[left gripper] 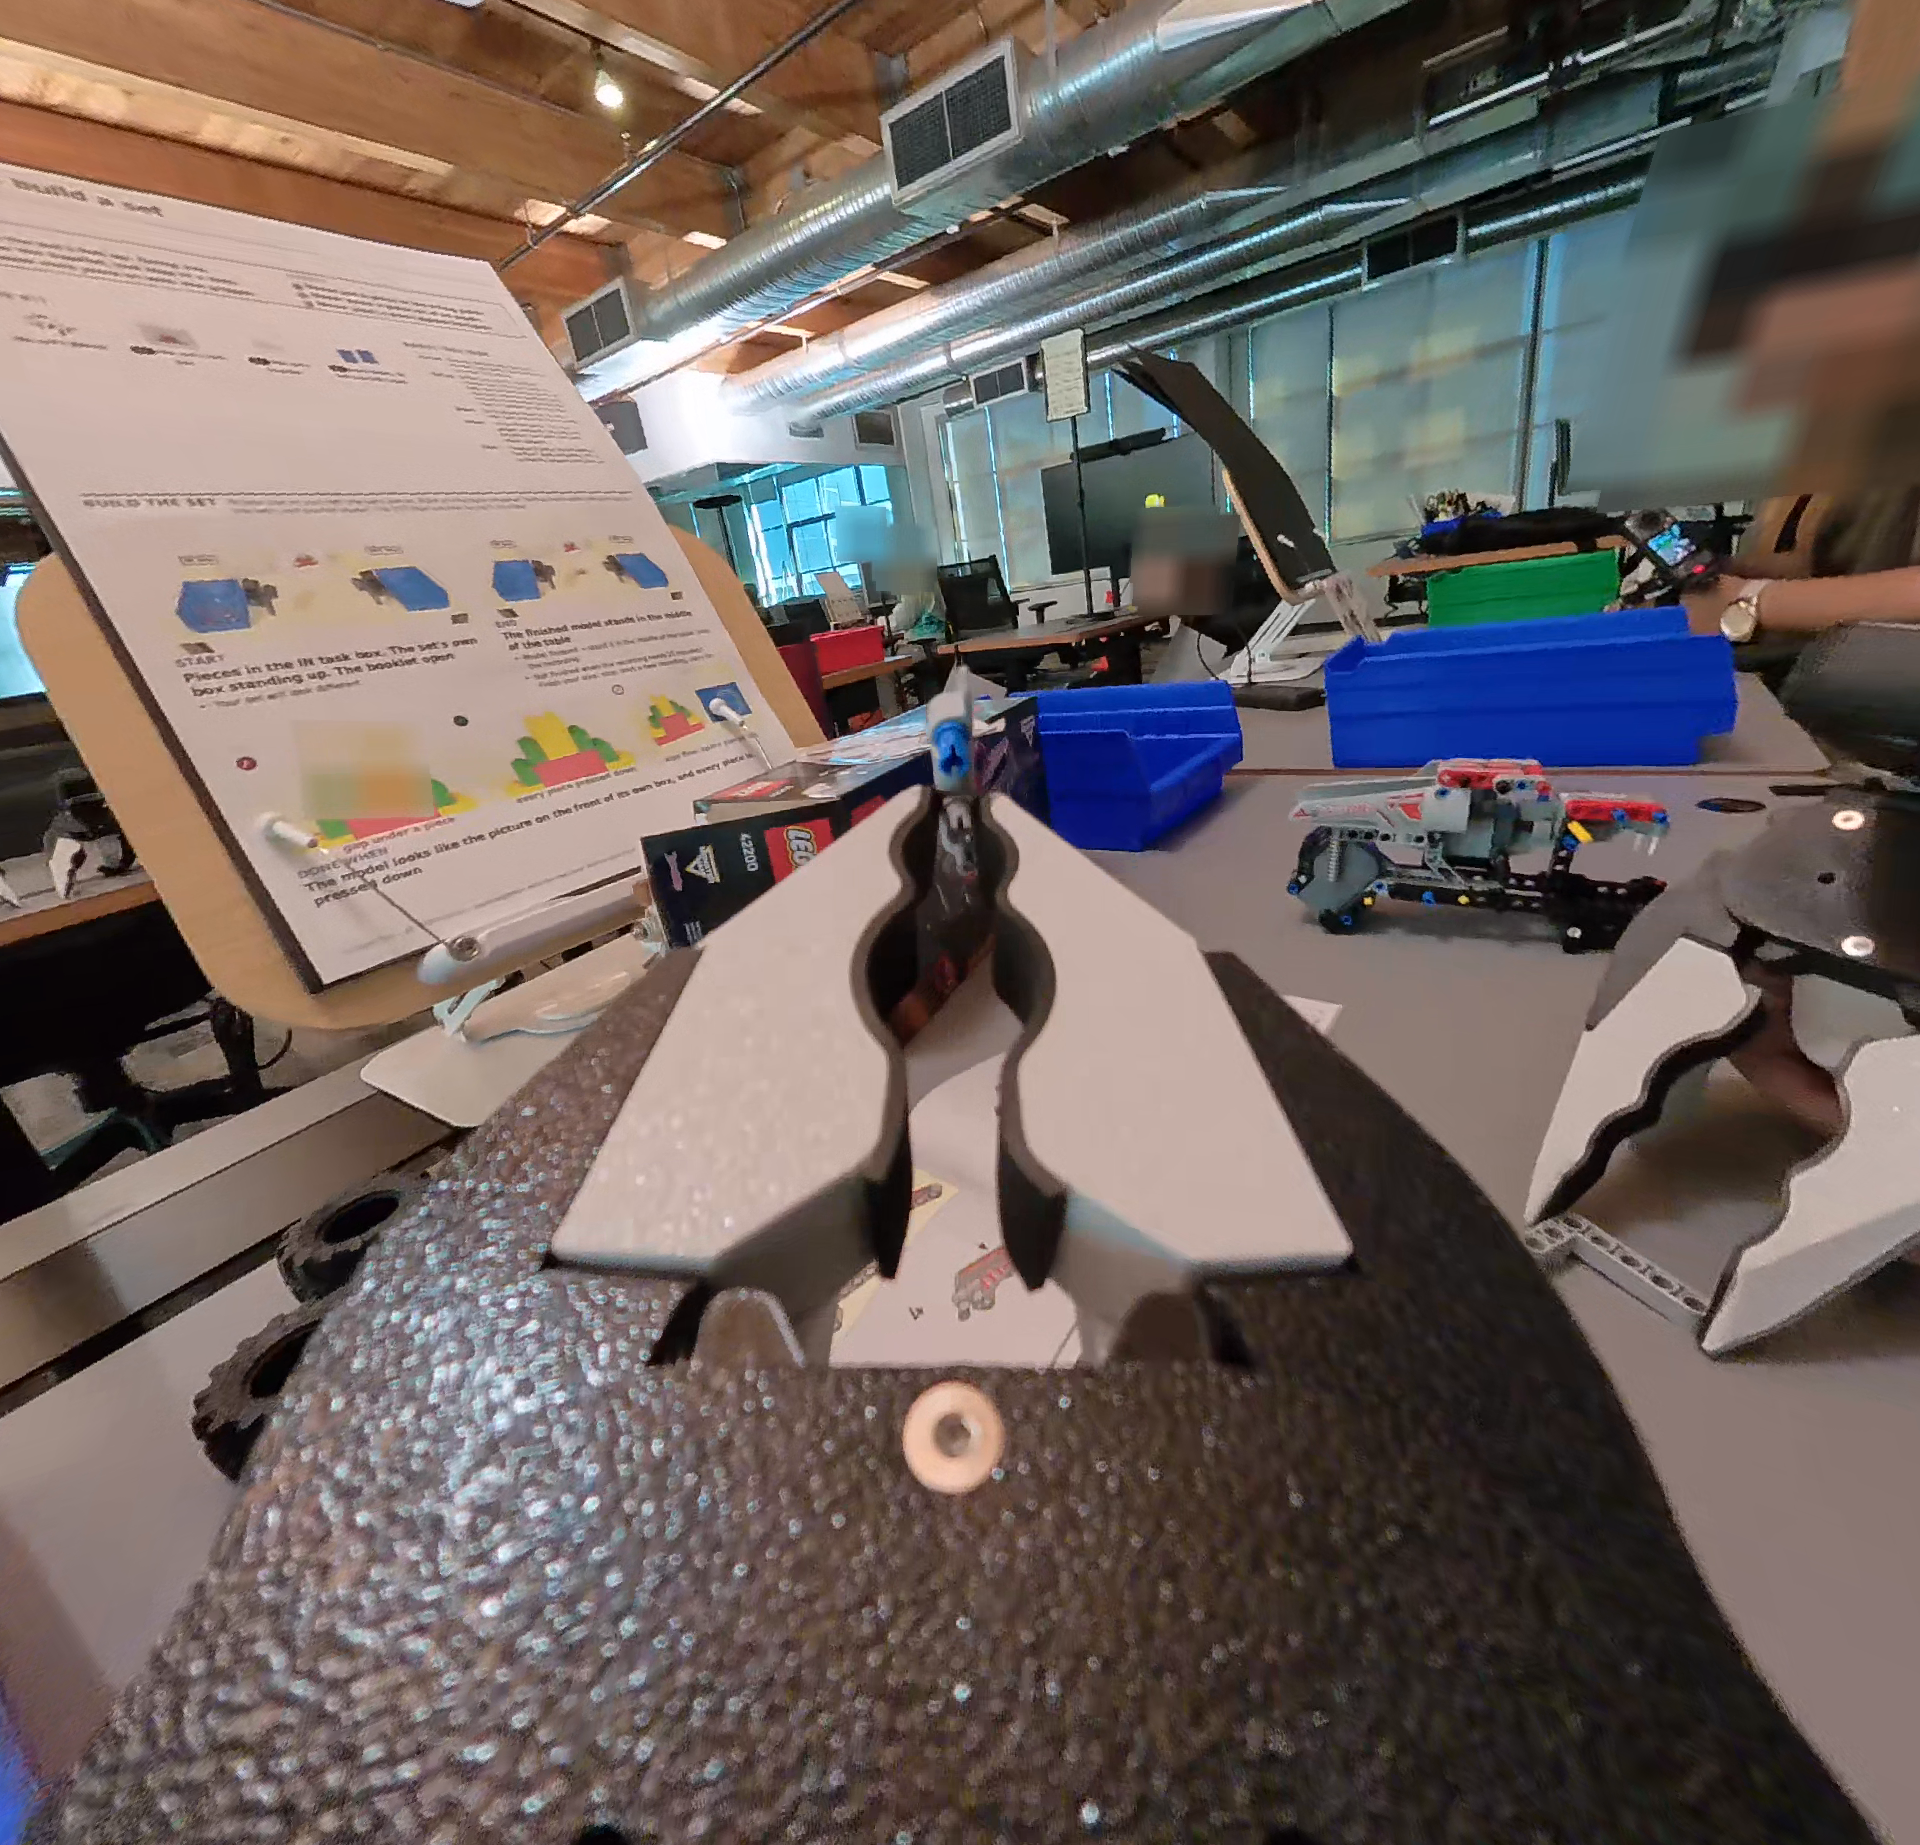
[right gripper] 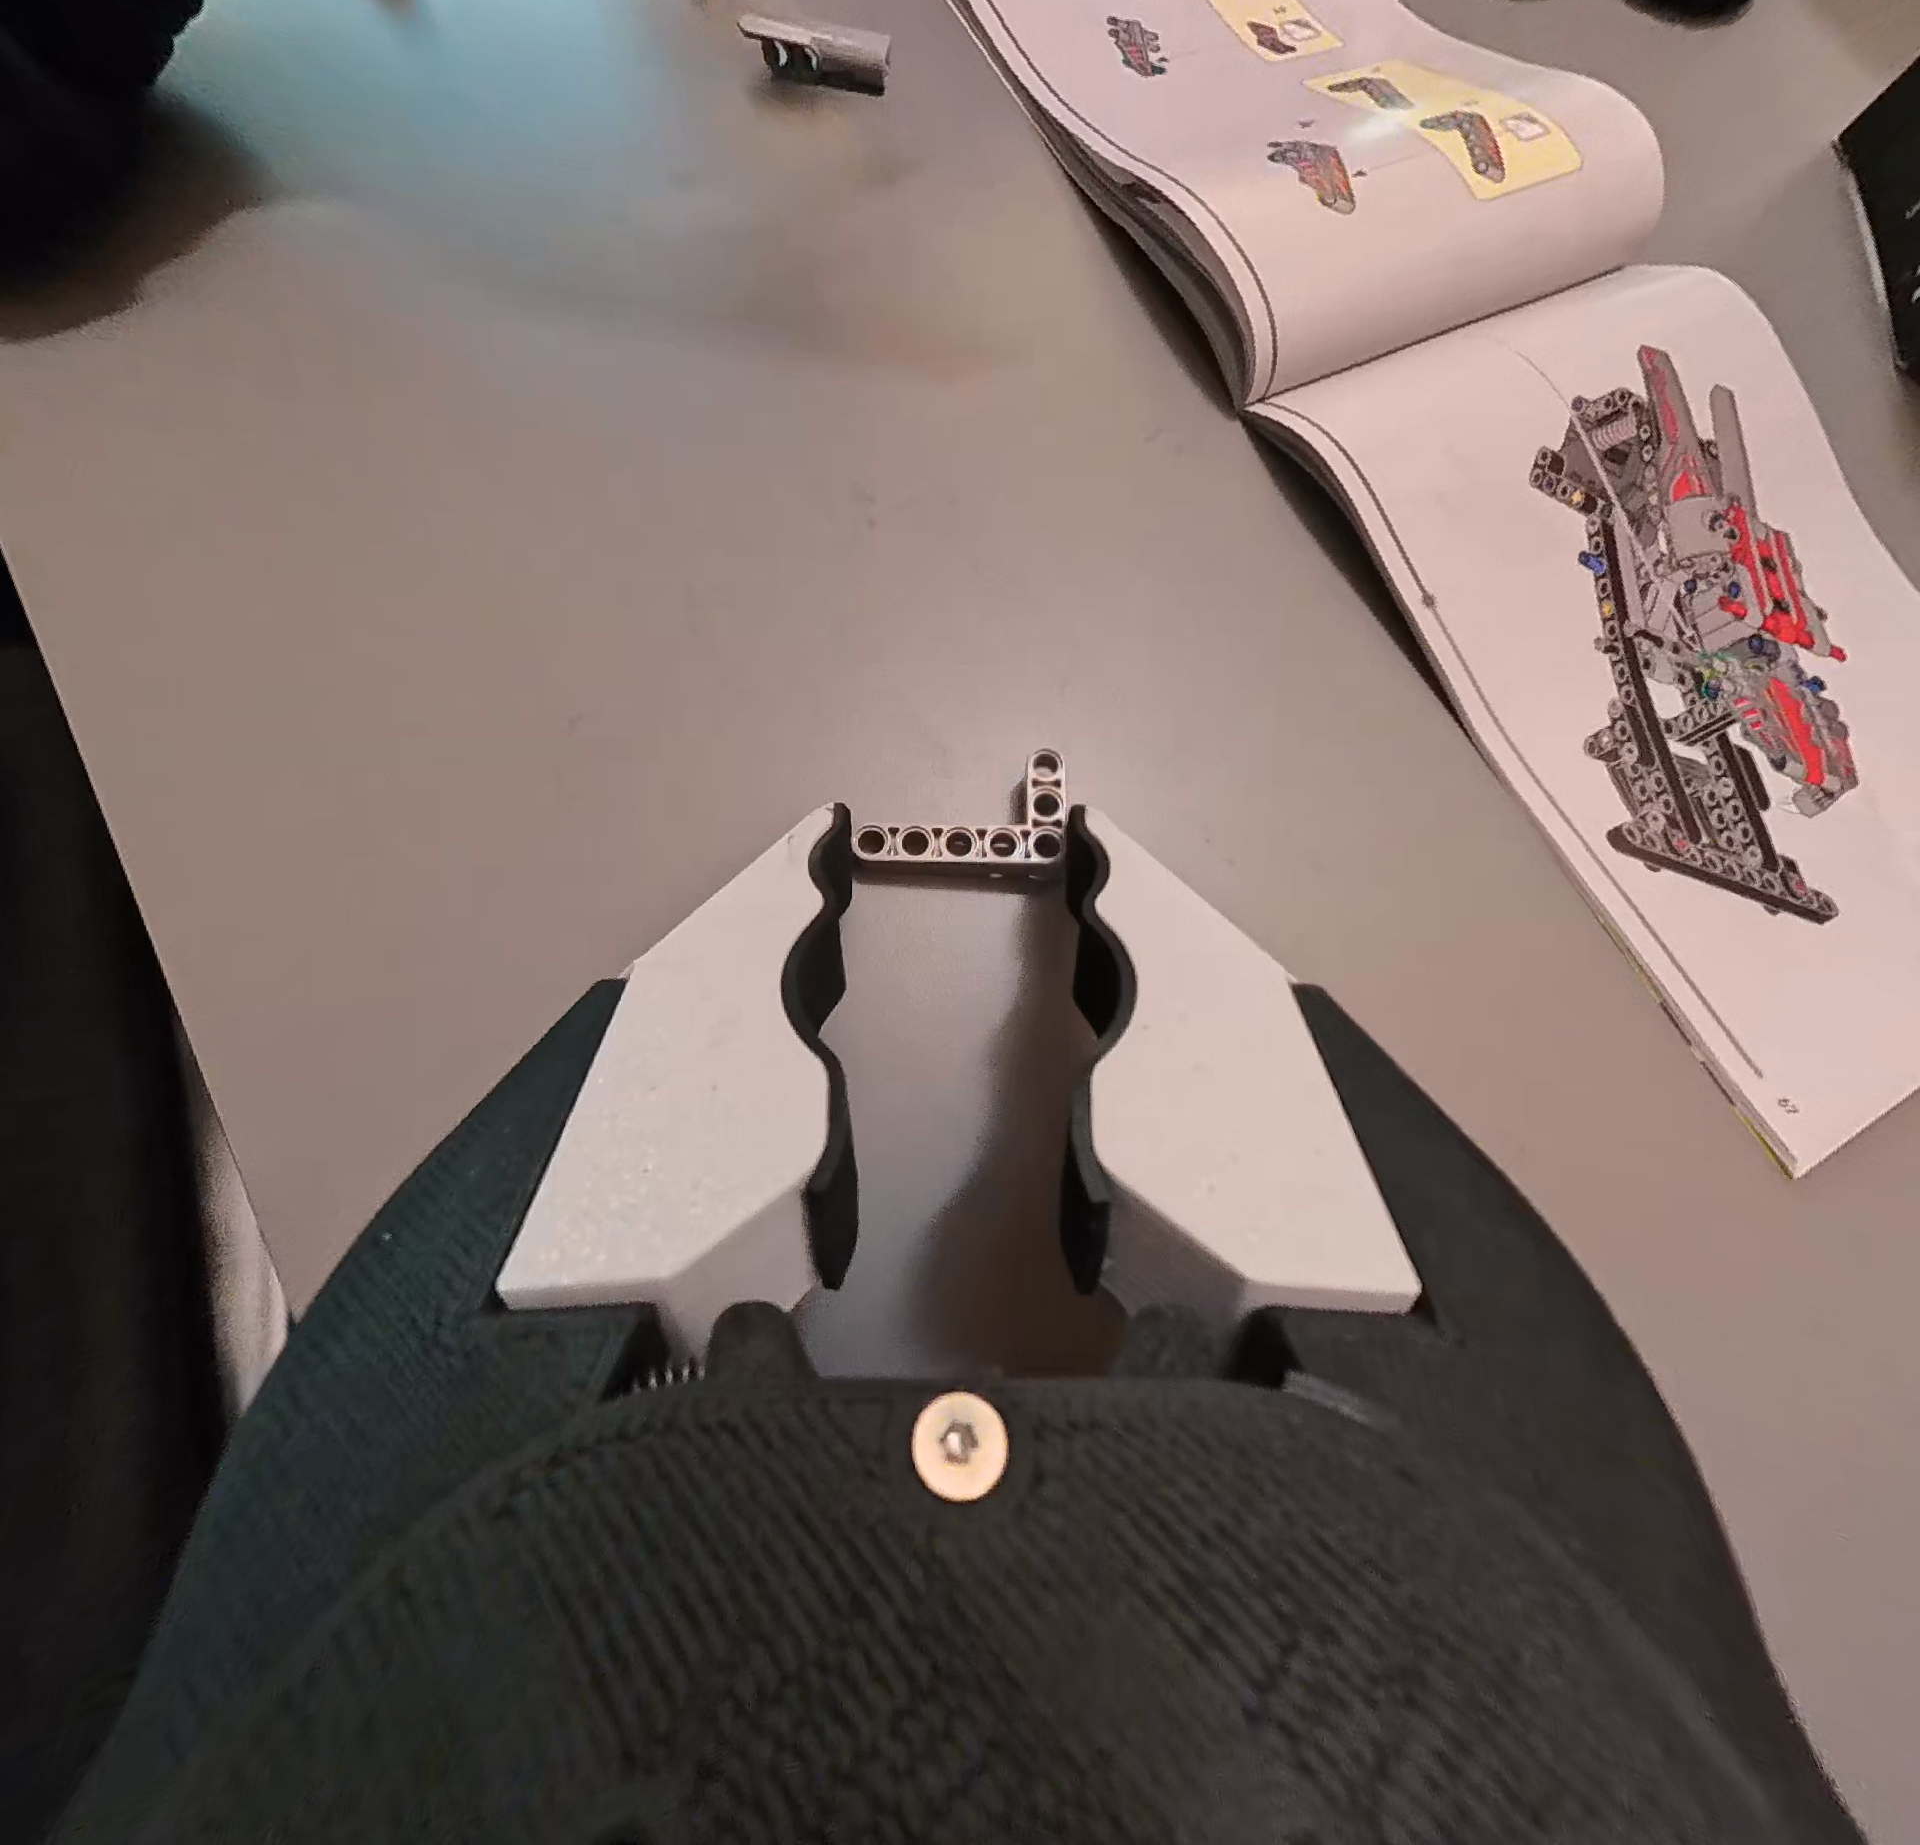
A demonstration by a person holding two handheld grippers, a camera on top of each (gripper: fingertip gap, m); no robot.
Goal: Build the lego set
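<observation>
Left tongs (left gripper: 951,808) pinch a blue pin (left gripper: 948,751) aloft at frame centre, ready for fitting. Right tongs (right gripper: 958,839) bracket the grey L-beam (right gripper: 971,837) on the tabletop (right gripper: 520,600); whether they grip it, I cannot tell.

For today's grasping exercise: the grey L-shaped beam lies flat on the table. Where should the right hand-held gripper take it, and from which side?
Grip the L-beam across its long arm, end to end, coming from above. It lies flat with holes up, and that arm already sits between the right hand-held gripper fingertips. The short arm points away, so it stays clear of the jaws.
</observation>
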